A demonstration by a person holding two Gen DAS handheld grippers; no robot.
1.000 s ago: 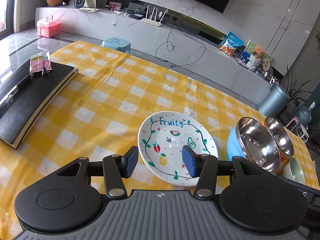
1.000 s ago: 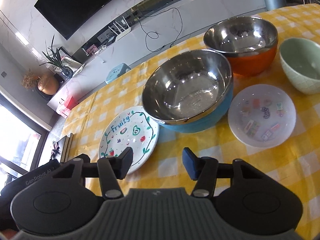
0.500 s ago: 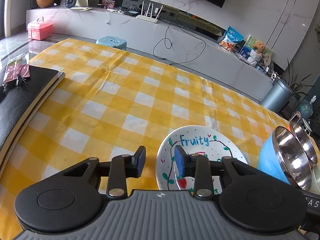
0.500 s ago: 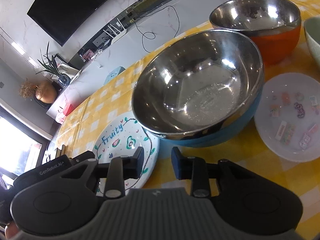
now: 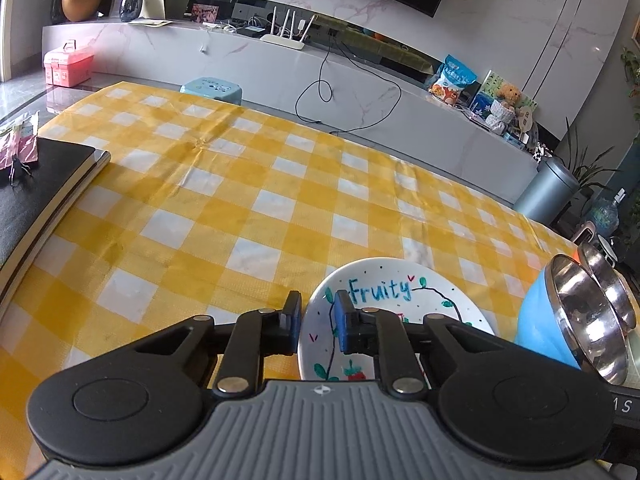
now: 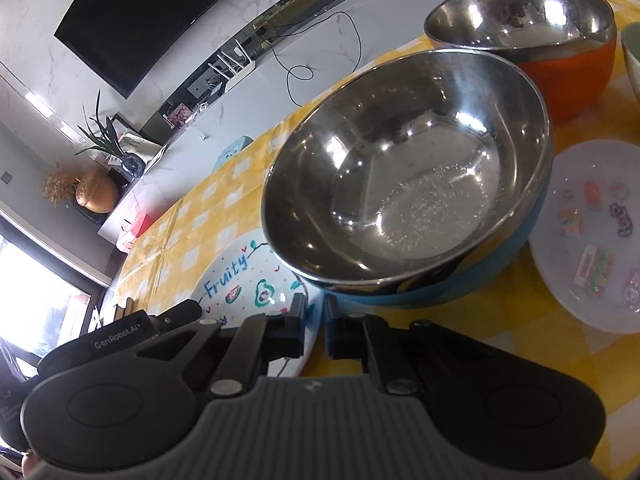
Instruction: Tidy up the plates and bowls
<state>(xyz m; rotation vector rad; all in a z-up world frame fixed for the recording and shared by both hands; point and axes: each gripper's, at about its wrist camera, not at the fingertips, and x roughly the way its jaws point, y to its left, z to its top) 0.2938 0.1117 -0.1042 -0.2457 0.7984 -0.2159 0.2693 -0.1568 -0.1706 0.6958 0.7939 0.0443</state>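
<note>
Left gripper (image 5: pixel 317 318): fingers have just been closing and now pinch the near-left rim of the plate (image 5: pixel 400 300), one finger outside the rim, one inside. Right gripper (image 6: pixel 315 326): fingers have just been closing, now all but shut astride the same plate's opposite rim; whether the pads press it cannot be told. Judged purpose: a two-sided lift of the plate. It lies flat on the counter (image 5: pixel 240 200) near the front edge. Beyond it stand the blue bowl (image 6: pixel 404 184), touching or overhanging the plate, then the orange bowl (image 6: pixel 568 64).

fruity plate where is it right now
In both wrist views the Fruity plate lies on the yellow checked tablecloth, just left of the blue-sided steel bowl.
</note>
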